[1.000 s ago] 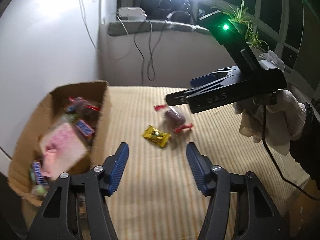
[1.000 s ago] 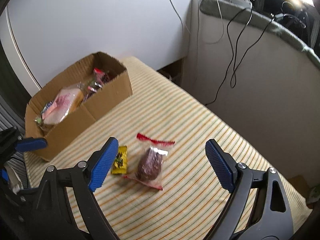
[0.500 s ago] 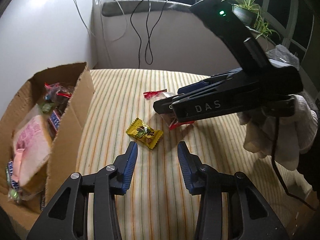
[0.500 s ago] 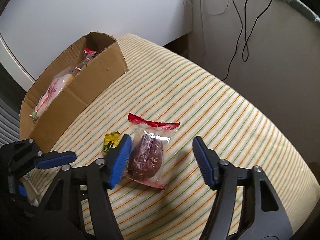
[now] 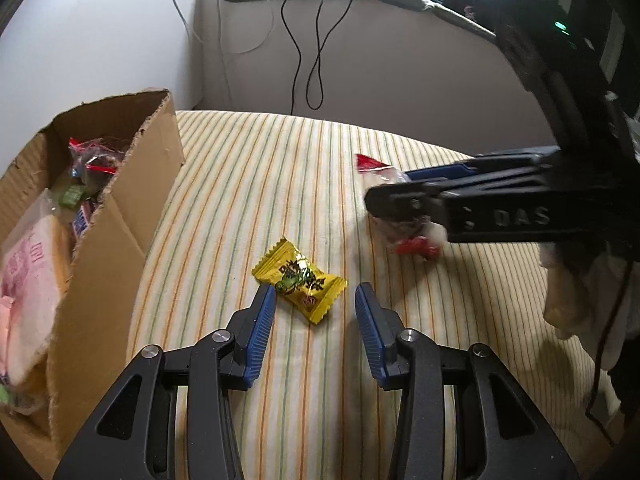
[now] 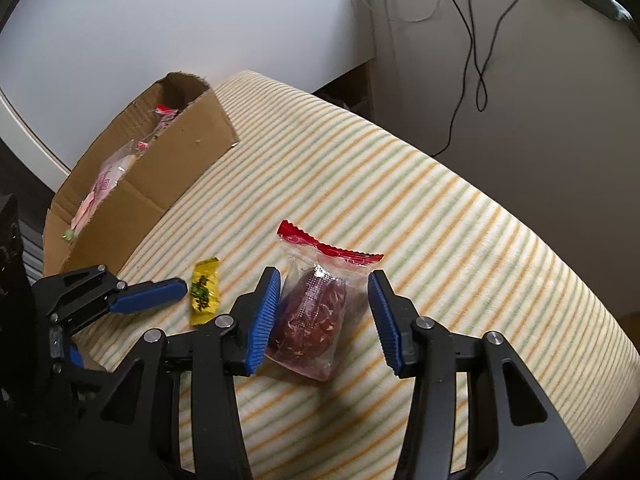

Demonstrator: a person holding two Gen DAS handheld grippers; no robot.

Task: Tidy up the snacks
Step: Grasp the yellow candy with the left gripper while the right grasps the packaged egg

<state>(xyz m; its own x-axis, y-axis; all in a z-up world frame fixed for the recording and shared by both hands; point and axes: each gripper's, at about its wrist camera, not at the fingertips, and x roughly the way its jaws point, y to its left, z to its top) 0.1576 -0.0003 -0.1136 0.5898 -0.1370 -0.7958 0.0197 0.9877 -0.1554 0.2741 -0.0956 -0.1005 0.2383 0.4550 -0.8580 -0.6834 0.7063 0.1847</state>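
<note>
A yellow candy packet (image 5: 299, 280) lies on the striped cloth; it also shows in the right wrist view (image 6: 205, 291). My left gripper (image 5: 315, 294) is open, its fingertips on either side of the packet's near end. A clear packet with red ends and a dark brown snack (image 6: 316, 308) lies between the open fingers of my right gripper (image 6: 322, 280); the left pad is close to or touching it. In the left wrist view this packet (image 5: 416, 246) is mostly hidden behind the right gripper (image 5: 374, 200). A cardboard box (image 5: 120, 216) holding several snacks stands at the left.
The box also shows in the right wrist view (image 6: 160, 184), at the back left. The striped cloth (image 6: 440, 208) covers a rounded surface that falls away at the right and far edges. Cables (image 5: 312, 48) hang on the wall behind.
Both grippers moved forward and down. The left now straddles the yellow packet's near end; the right has narrowed around the red-ended packet.
</note>
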